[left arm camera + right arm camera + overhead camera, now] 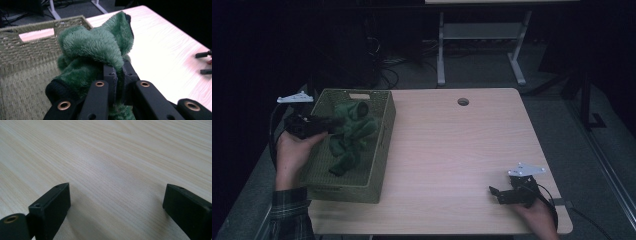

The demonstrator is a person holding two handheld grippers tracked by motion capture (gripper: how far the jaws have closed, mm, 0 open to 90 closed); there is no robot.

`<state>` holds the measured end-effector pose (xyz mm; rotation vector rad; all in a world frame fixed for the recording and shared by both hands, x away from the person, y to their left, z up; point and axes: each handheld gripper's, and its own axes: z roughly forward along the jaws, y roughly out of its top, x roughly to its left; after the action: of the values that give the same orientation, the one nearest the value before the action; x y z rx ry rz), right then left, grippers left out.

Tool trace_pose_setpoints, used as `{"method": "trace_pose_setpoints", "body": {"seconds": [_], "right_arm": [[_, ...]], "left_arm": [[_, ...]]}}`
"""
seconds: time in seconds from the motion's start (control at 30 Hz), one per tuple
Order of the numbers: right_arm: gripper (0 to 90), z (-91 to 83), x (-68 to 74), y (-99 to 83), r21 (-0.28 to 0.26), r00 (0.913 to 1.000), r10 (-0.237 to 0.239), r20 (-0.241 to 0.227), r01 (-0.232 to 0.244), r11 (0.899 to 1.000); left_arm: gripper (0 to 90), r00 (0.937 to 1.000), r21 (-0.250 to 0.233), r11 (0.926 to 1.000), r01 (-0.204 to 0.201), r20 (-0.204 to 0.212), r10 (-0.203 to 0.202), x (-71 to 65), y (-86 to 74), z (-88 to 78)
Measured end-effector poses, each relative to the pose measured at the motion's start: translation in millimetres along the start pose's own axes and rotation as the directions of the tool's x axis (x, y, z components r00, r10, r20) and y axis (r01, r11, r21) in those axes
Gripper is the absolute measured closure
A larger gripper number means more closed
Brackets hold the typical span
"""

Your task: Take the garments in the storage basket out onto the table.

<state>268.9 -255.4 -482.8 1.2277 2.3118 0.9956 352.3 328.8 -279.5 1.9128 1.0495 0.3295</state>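
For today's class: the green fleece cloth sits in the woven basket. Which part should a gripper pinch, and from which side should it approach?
Pinch a raised fold of the green fleece cloth, coming from above through the woven basket's open top; its walls block a sideways reach. The left gripper is shut on such a fold.

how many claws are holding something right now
1: the left claw is shut on green fuzzy fabric over the basket; the right claw hangs open above bare table.

A: What colour is the plush cloth (100,47)?
B: Deep green, with a black edge. The woven basket (382,145) is olive.
A: And the table (452,150)?
B: Pale wood grain; sleeve (287,212) is dark plaid.
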Motion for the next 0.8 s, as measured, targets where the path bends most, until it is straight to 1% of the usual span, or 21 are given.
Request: {"method": "trace_pose_setpoints", "body": {"seconds": [0.1,0.13,0.3,0.33,0.43,0.57,0.7,0.8], "right_arm": [[7.3,0.0,0.0,0.0,0.000,1.0000,0.000,0.000,0.000,1.000],[7.2,0.0,-0.1,0.0,0.000,1.0000,-0.001,0.000,0.001,1.000],[7.2,0.0,-0.1,0.0,0.000,1.0000,-0.001,-0.001,0.001,1.000],[7.2,0.0,-0.1,0.0,0.000,1.0000,-0.001,0.000,0.001,1.000],[7.2,0.0,-0.1,0.0,0.001,1.0000,-0.001,0.000,0.001,1.000],[7.2,0.0,-0.1,0.0,0.001,1.0000,-0.002,0.000,0.002,1.000],[7.2,0.0,-0.1,0.0,0.000,1.0000,-0.002,0.000,0.002,1.000],[7.2,0.0,-0.1,0.0,0.001,1.0000,-0.002,0.000,0.002,1.000]], "left_arm": [[84.8,0.9998,-0.001,1.0000,-0.001,-0.021,0.001,-5.3,4.9,-1.9],[84.9,0.9998,-0.005,1.0000,-0.005,-0.018,0.005,-7.7,7.1,-2.9],[84.8,0.9996,-0.013,0.9996,-0.025,0.011,0.025,-16.1,18.1,-6.9],[84.9,0.9991,-0.016,0.9993,-0.033,0.025,0.033,-18.7,21.5,-7.9],[84.9,0.9978,-0.036,0.9982,-0.048,0.043,0.050,-26.2,30.6,-10.6],[85.1,0.9953,-0.057,0.9953,-0.079,0.052,0.082,-36.6,44.0,-13.8],[85.1,0.9924,-0.072,0.9923,-0.100,0.064,0.105,-46.4,55.1,-12.3],[85.4,0.9905,-0.081,0.9912,-0.104,0.082,0.111,-52.7,61.0,-7.5]]}}
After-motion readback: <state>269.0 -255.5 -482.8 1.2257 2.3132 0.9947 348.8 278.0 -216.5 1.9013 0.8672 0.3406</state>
